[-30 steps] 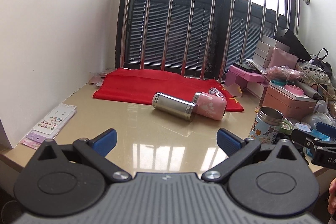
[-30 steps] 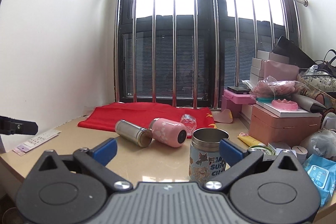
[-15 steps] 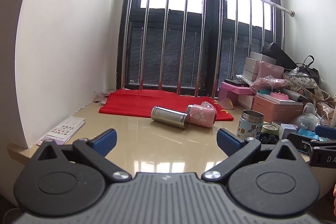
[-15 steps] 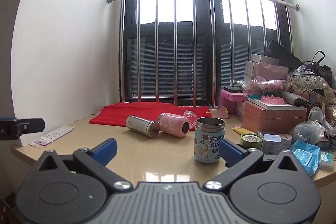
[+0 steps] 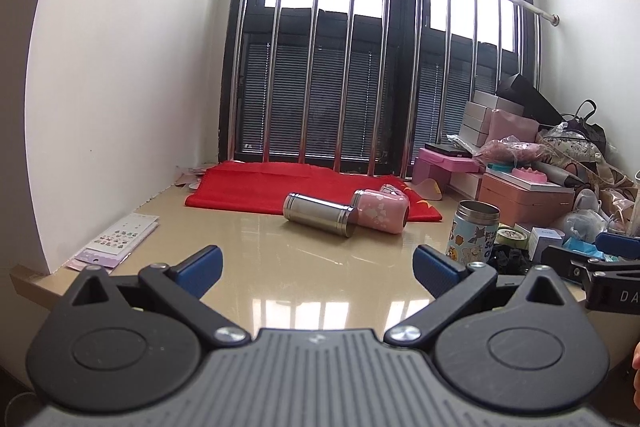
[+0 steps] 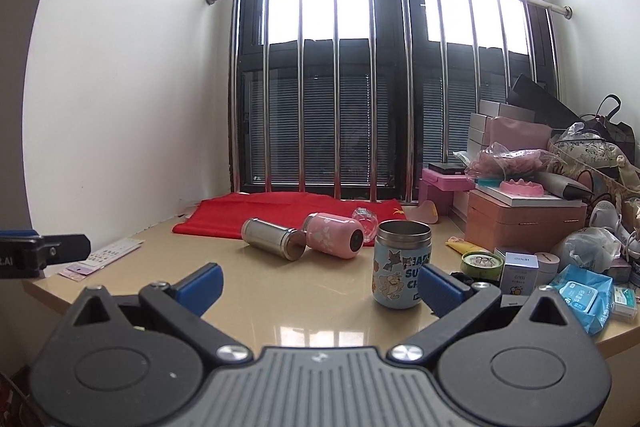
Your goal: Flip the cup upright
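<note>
The risk, as I judge it, is rolling — the steel cup (image 5: pixel 320 214) lies on its side touching the pink cup (image 5: pixel 380 211), so a glancing nudge could send either across the glossy worktop (image 5: pixel 280 267); both left tongs (image 5: pixel 316 263) and right tongs (image 6: pixel 318 281) stand apart, empty, well short of them; the cartoon cup (image 6: pixel 402 263) stands upright just beside the right tongs.

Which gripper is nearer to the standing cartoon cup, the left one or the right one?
Right. The cartoon cup stands just ahead of the right gripper, beside its right finger. The left gripper is farther off, with the cup ahead to its right.
</note>
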